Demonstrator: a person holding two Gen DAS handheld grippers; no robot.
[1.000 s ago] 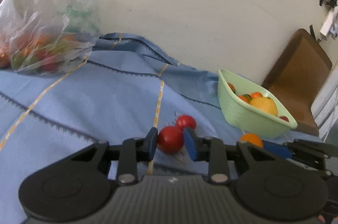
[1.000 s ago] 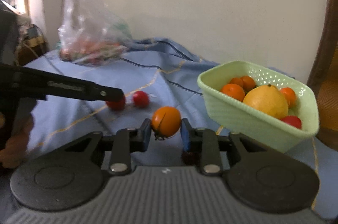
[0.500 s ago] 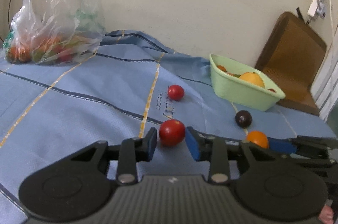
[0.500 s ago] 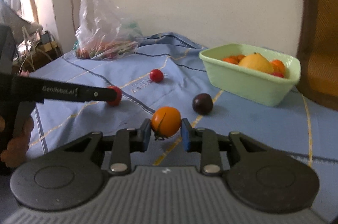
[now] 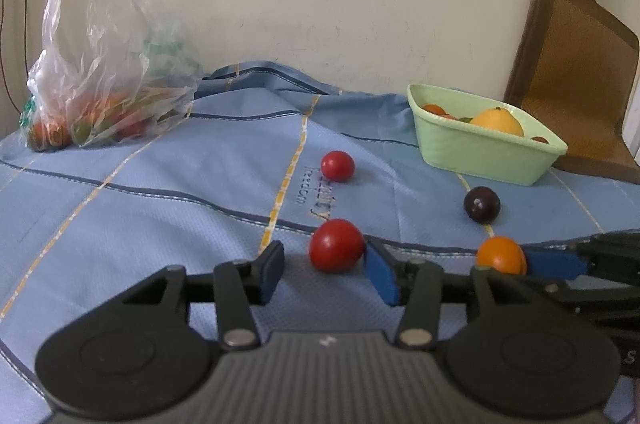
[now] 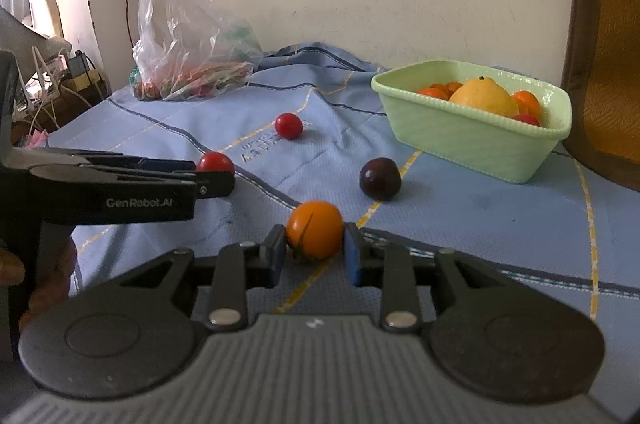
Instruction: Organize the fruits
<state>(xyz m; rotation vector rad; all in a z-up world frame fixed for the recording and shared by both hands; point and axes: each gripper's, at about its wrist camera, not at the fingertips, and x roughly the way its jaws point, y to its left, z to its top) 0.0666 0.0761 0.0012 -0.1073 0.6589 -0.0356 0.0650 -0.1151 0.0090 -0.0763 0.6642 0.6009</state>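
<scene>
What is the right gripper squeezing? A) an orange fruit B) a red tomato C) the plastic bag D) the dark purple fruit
A: the right gripper has its two pads pressed on either side of the orange fruit, while the dark purple fruit lies loose on the blue cloth.

Red tomato (image 5: 337, 245) on blue cloth; orange tomato (image 6: 314, 229) clamped; dark plum (image 6: 379, 178) loose near green basket (image 6: 460, 132).

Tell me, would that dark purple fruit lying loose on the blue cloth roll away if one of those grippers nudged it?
Probably. The dark purple fruit looks round, so a nudge would likely send it rolling, though the soft, wrinkled blue cloth may slow it. Its skin shows a shiny highlight, so it could be slippery between pads. It seems small and likely light.
</scene>
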